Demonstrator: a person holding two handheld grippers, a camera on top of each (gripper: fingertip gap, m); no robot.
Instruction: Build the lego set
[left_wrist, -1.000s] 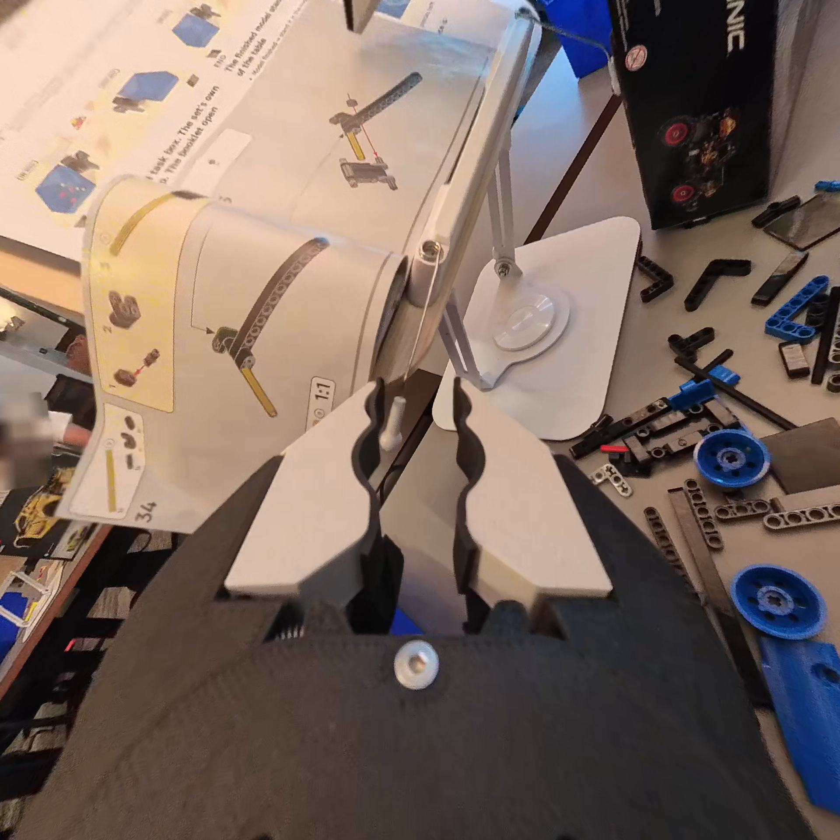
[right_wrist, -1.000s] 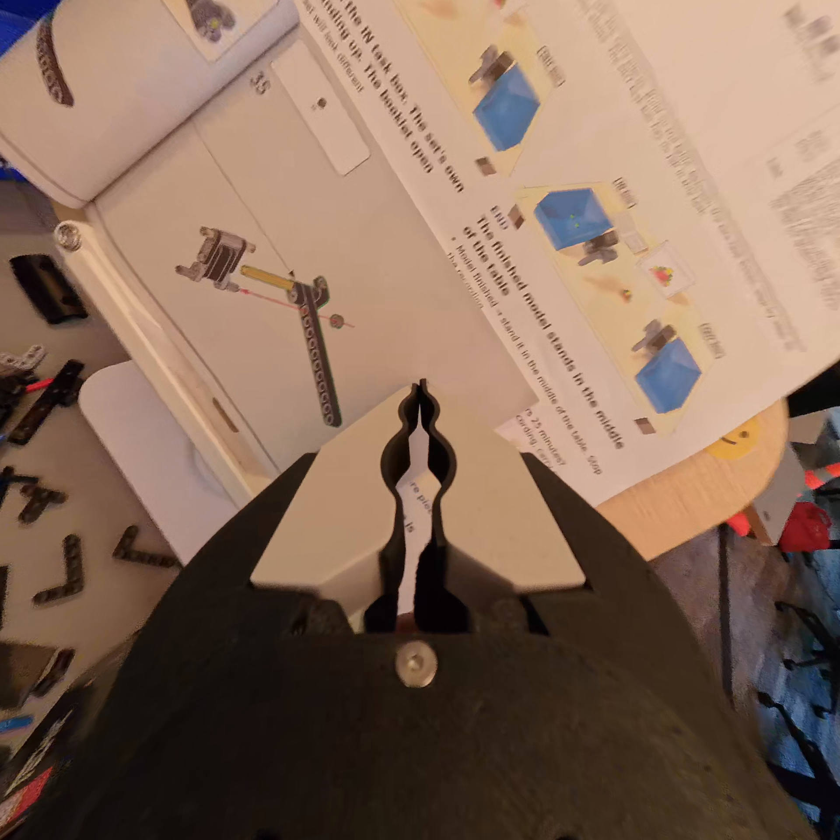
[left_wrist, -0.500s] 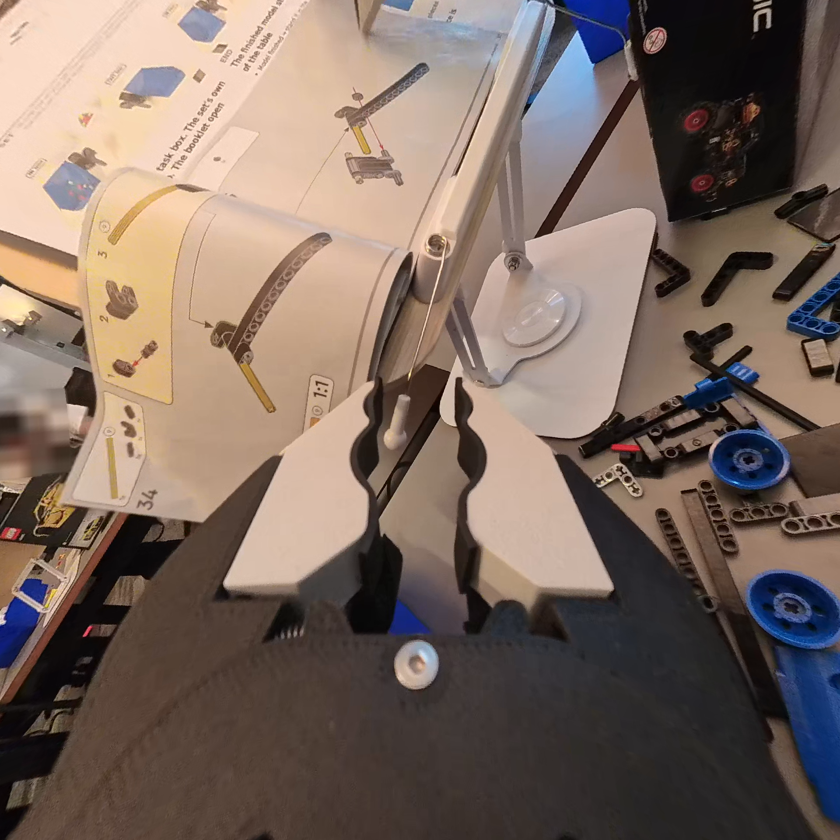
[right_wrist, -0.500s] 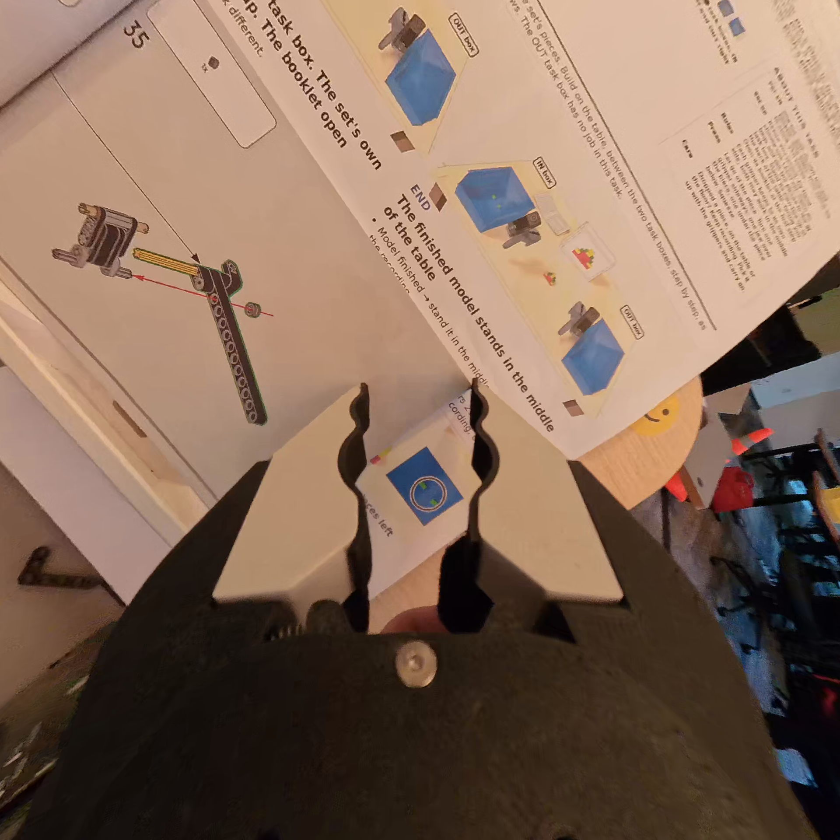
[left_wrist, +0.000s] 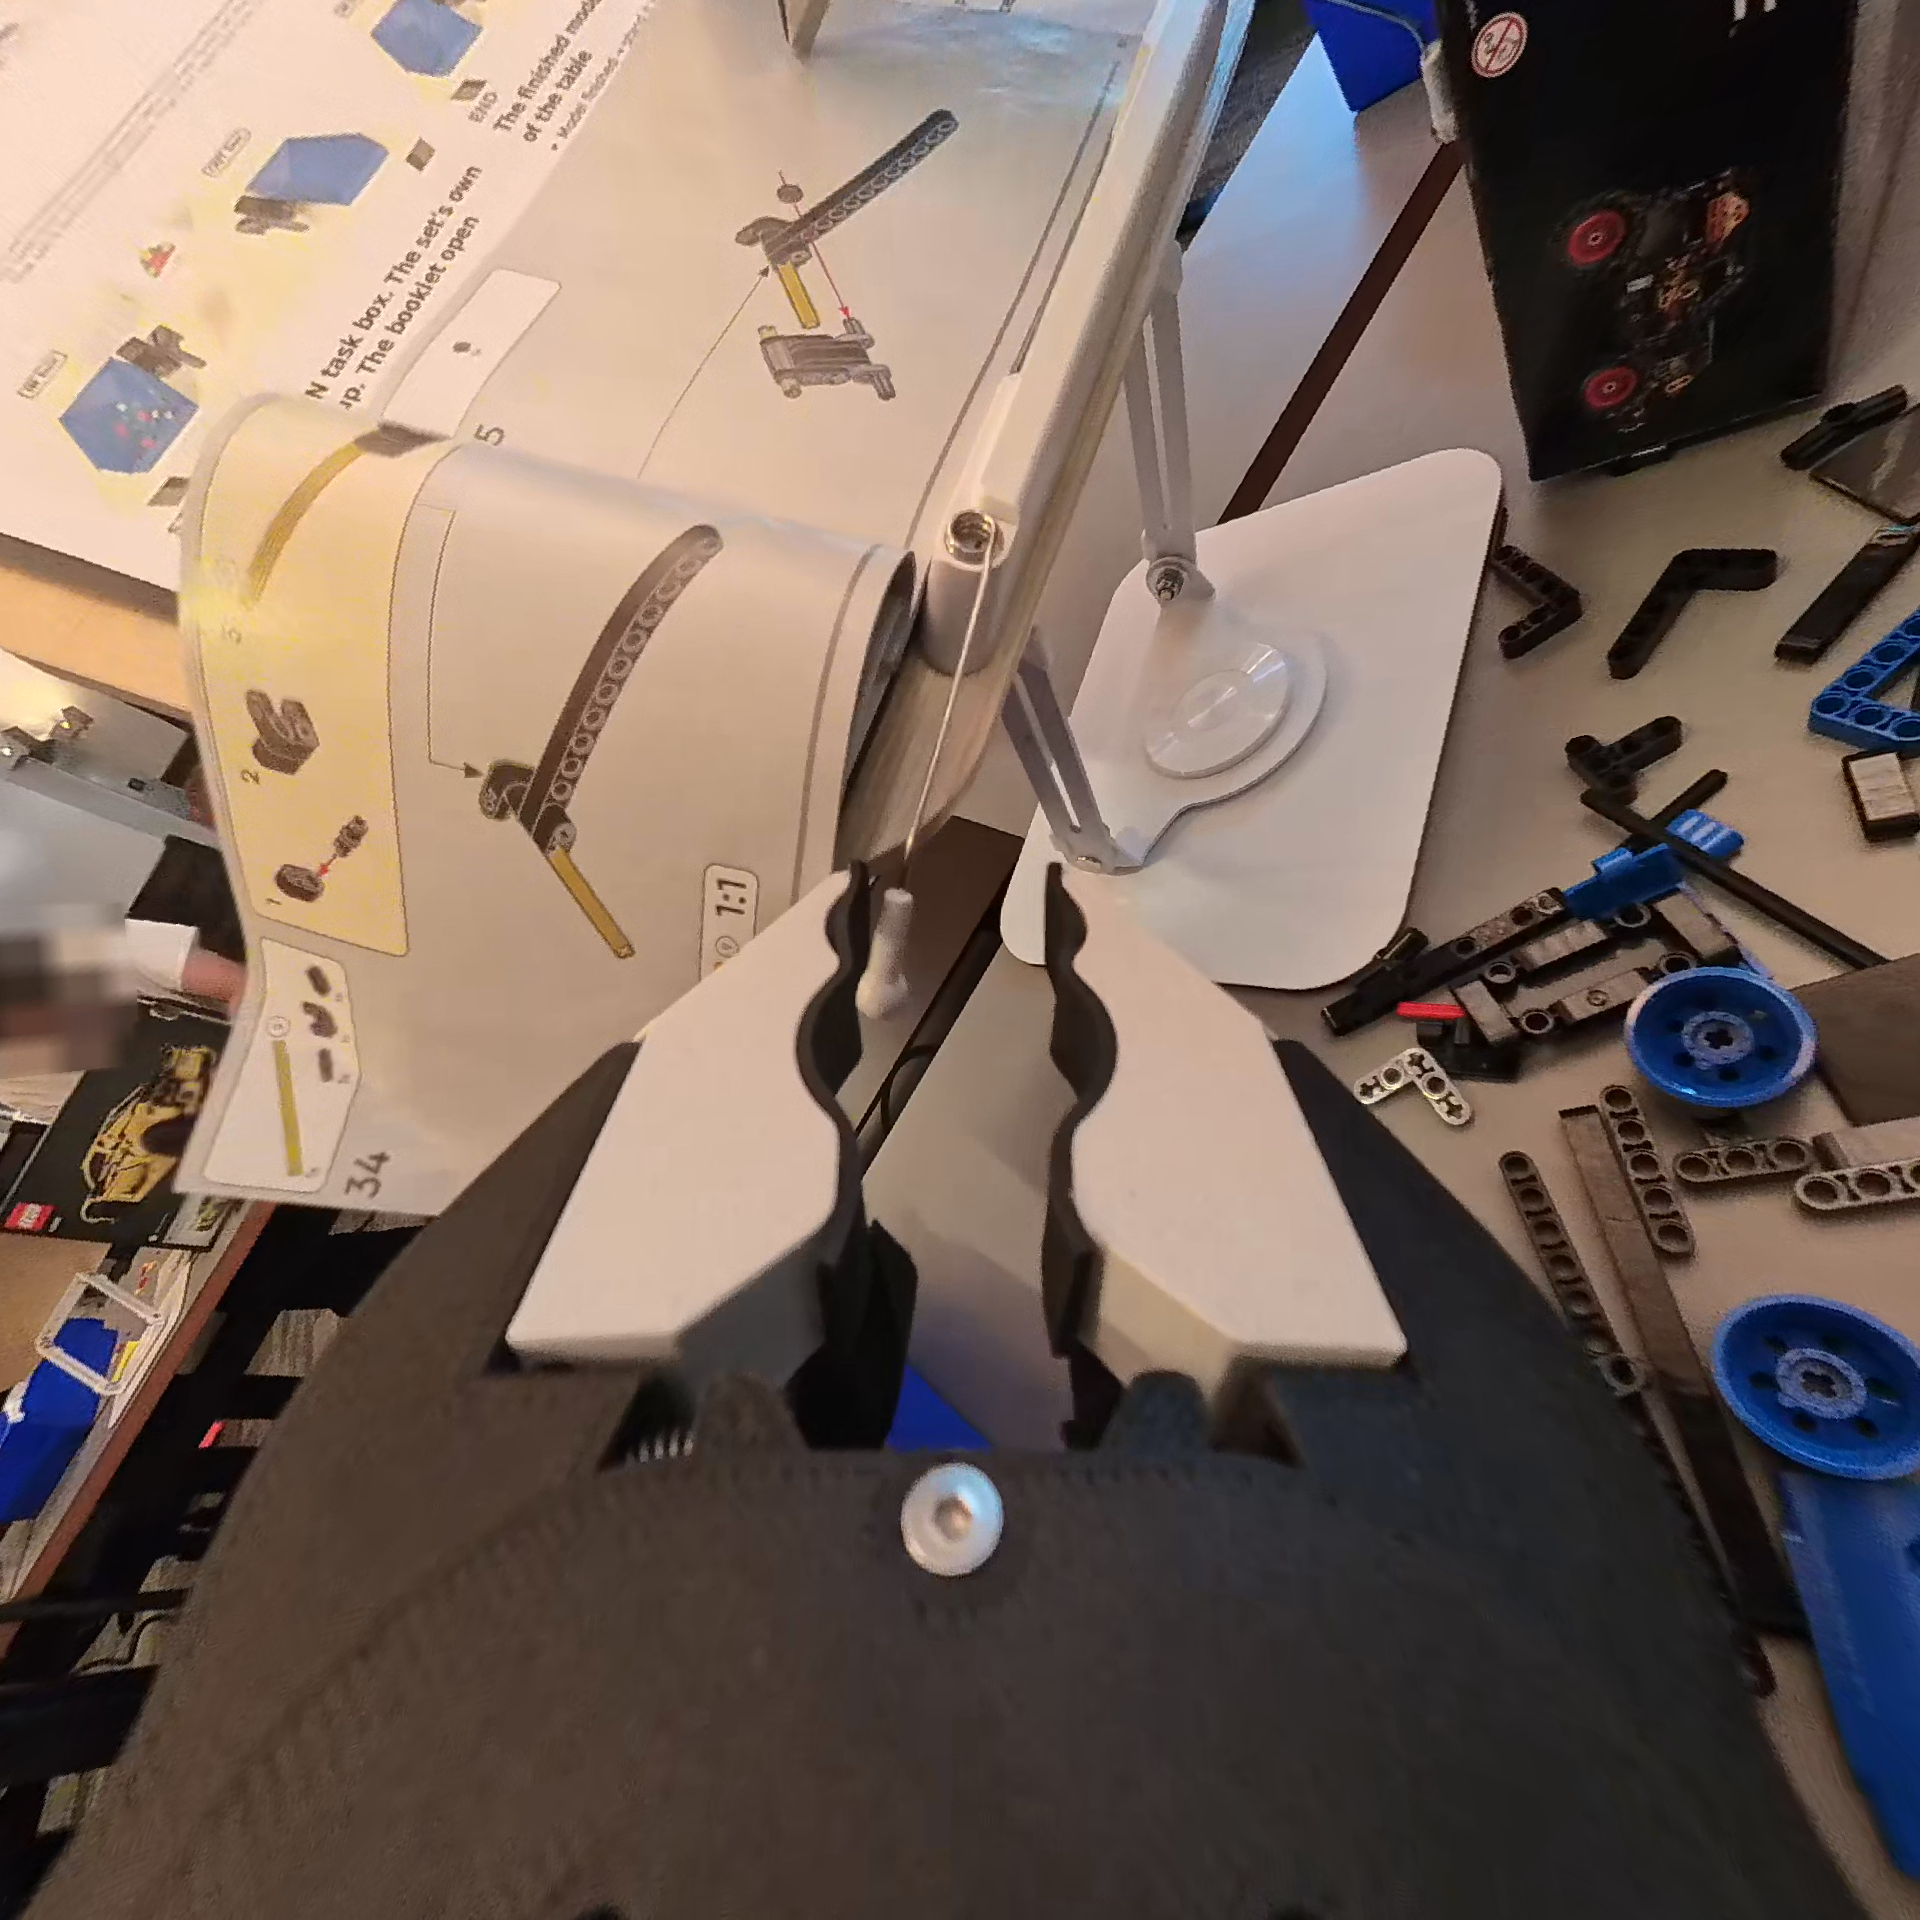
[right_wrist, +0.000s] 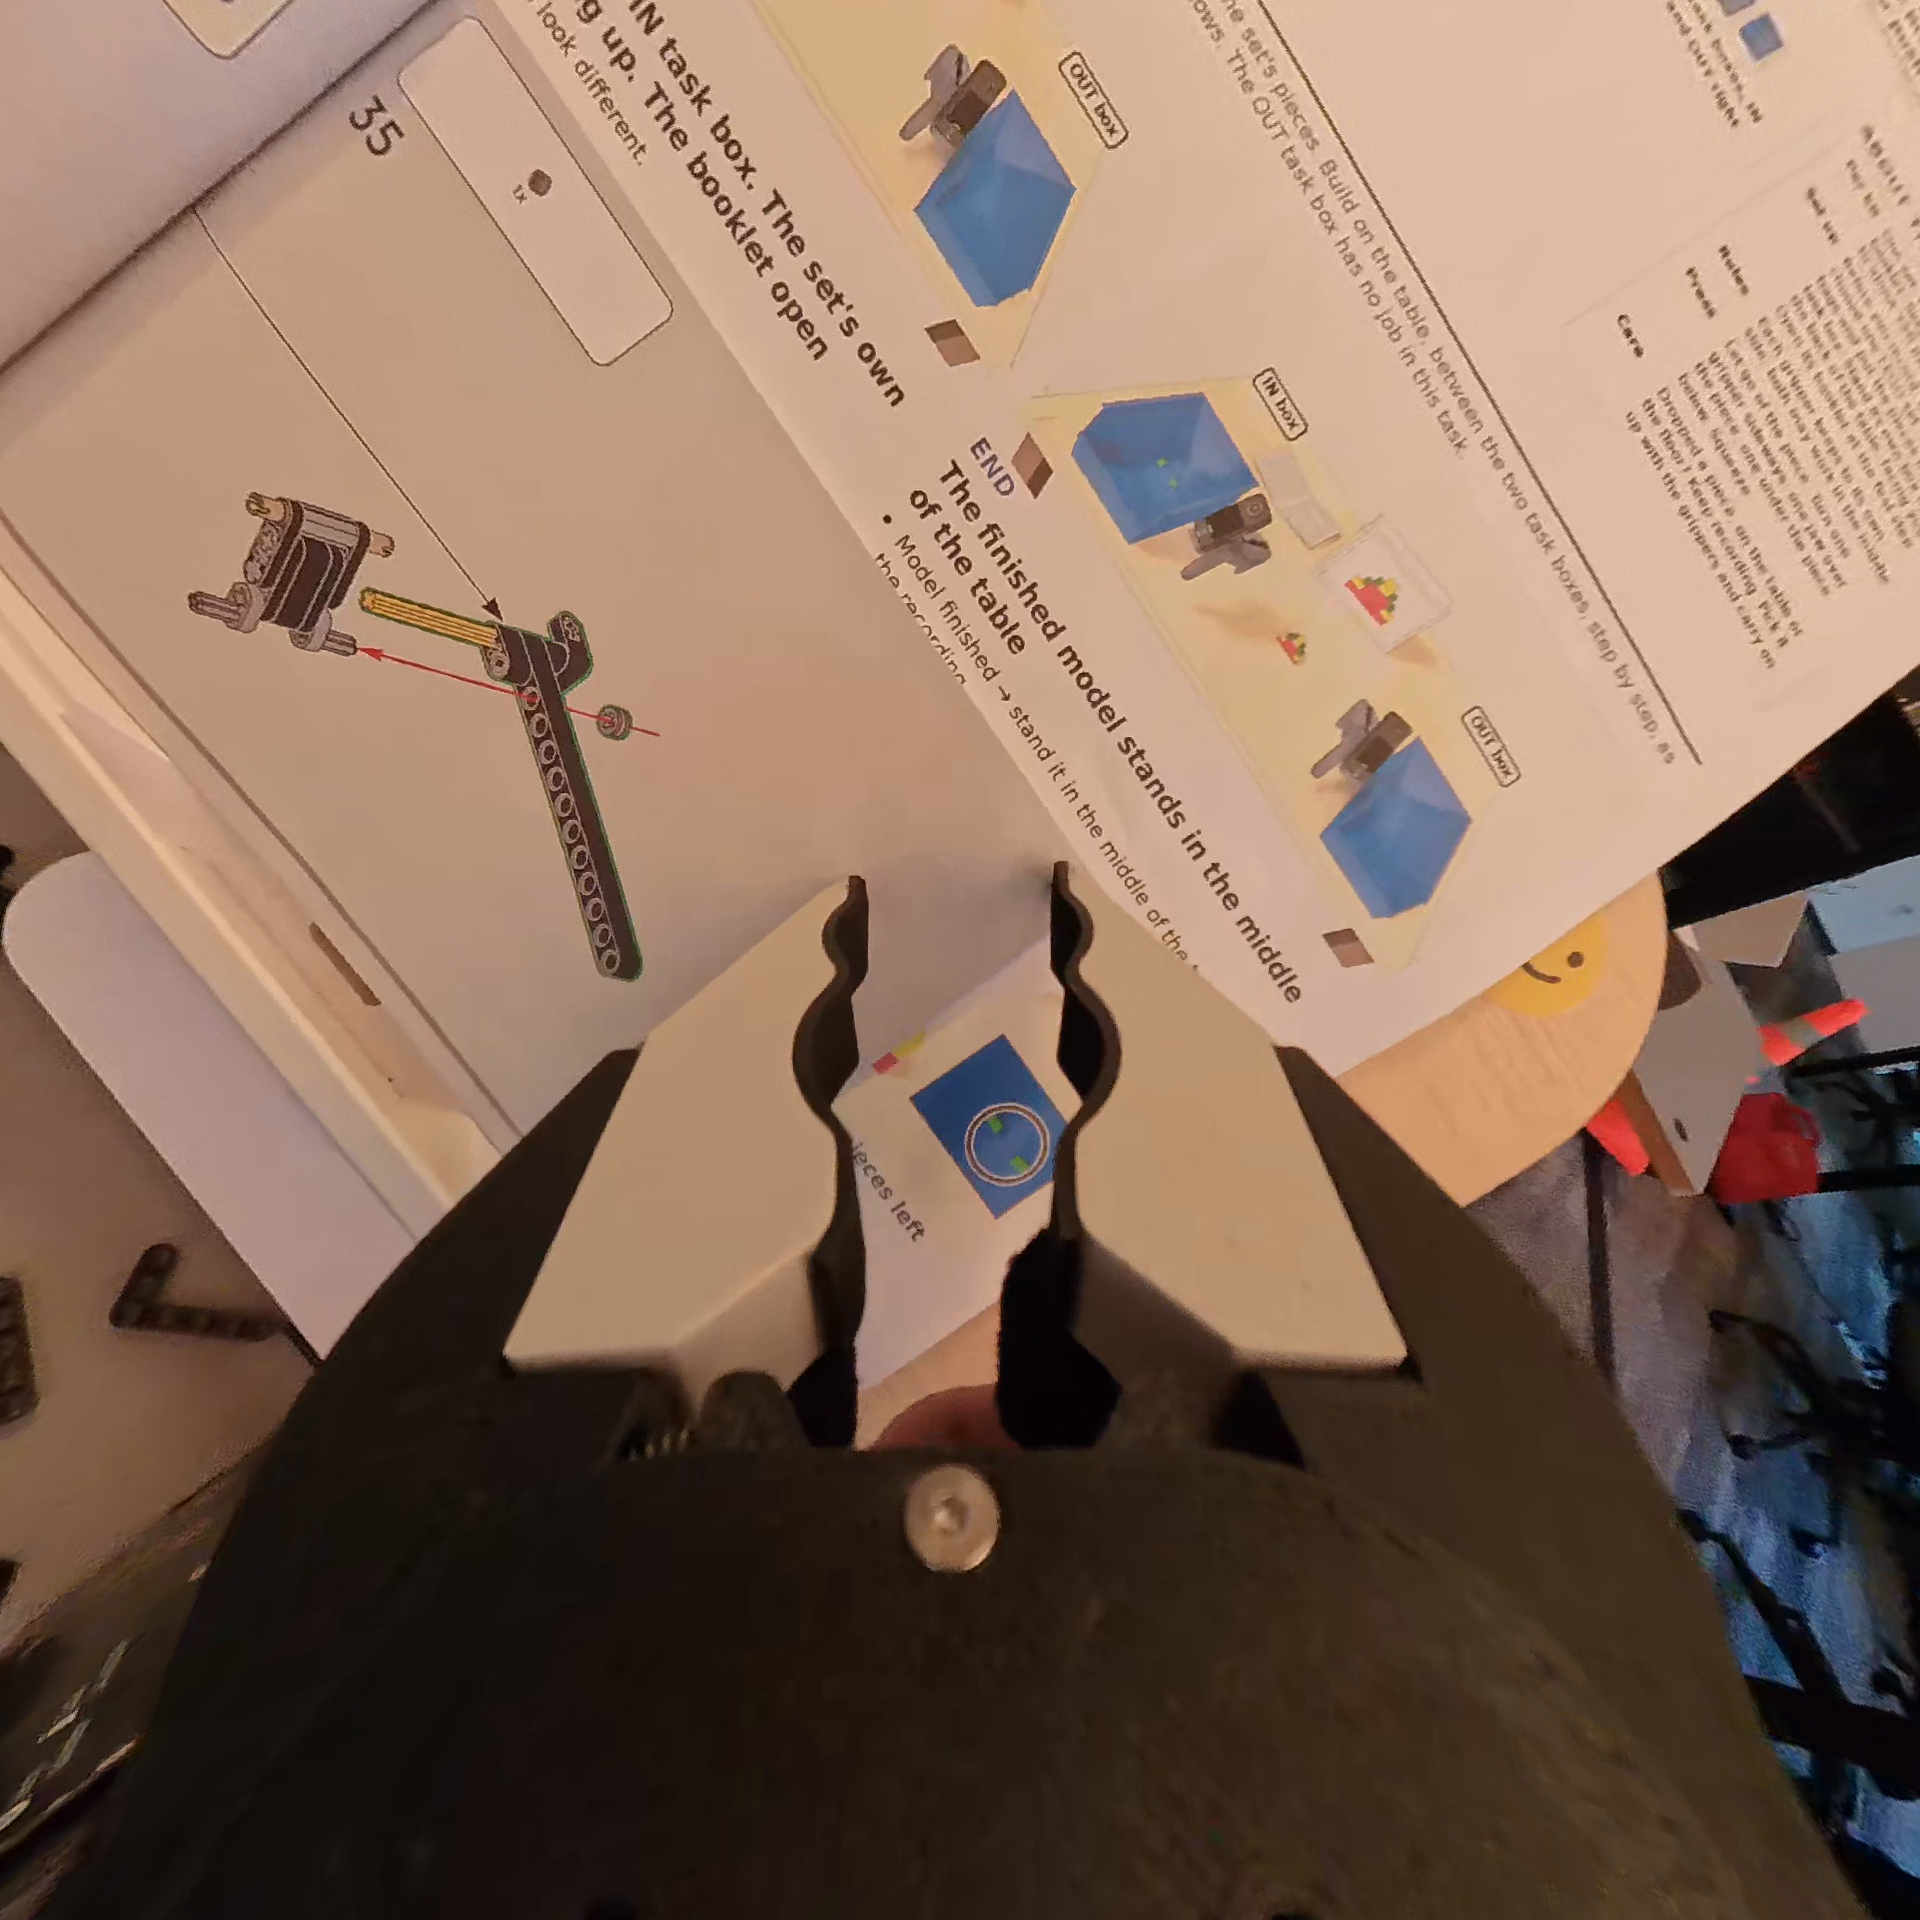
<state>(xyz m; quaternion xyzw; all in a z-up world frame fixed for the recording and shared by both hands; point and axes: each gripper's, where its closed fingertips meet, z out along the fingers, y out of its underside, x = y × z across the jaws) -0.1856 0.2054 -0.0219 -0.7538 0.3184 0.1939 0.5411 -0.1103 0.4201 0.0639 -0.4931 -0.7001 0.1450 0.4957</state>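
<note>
The instruction booklet (left_wrist: 582, 727) lies open on a white stand (left_wrist: 1247, 727), its left page curling up. My left gripper (left_wrist: 951, 883) is open and empty, just in front of the stand's page-holder wire and its white tip (left_wrist: 885, 961). My right gripper (right_wrist: 954, 883) is open and empty, its tips at the lower edge of the booklet's right page (right_wrist: 436, 540), beside a printed task sheet (right_wrist: 1299, 416). Loose black, grey and blue pieces (left_wrist: 1621, 935) and two blue wheels (left_wrist: 1720, 1039) lie on the table at the right of the left wrist view.
A black set box (left_wrist: 1652, 229) stands at the back right. A wooden stool top (right_wrist: 1496, 1070) lies under the task sheet. The table's edge (left_wrist: 104, 1455) drops off at the left, with clutter on the floor below. Black angled pieces (right_wrist: 177, 1299) lie left of the stand's base. Left tips to right tips: about 25 centimetres.
My right gripper has opened and moved in closer over the booklet's right page. My left gripper has stayed open and shifted slightly; the curled left page has moved a little.
</note>
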